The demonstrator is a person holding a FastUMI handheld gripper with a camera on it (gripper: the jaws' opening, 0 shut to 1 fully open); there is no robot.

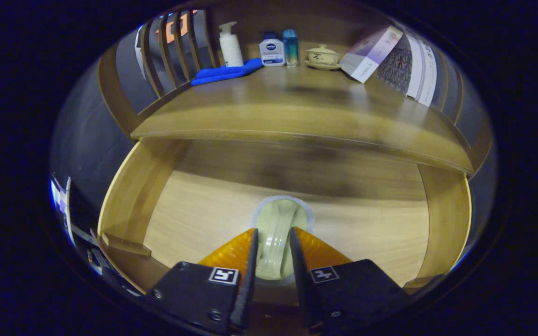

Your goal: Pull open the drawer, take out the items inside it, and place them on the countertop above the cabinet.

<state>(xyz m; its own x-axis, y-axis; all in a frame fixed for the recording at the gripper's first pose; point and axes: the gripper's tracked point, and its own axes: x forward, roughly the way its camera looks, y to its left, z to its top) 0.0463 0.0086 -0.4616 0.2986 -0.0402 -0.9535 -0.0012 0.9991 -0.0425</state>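
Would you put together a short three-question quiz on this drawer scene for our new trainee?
1. True or false: the drawer is shut.
2. What lies between the fingers of the gripper? A) the blue cloth B) a pale round lid with a ridge handle C) the pump bottle
3. Fill in: the lidded teacup stands on the ______, beside a leaning box.

Key: 1 false; 2 B; 3 countertop.
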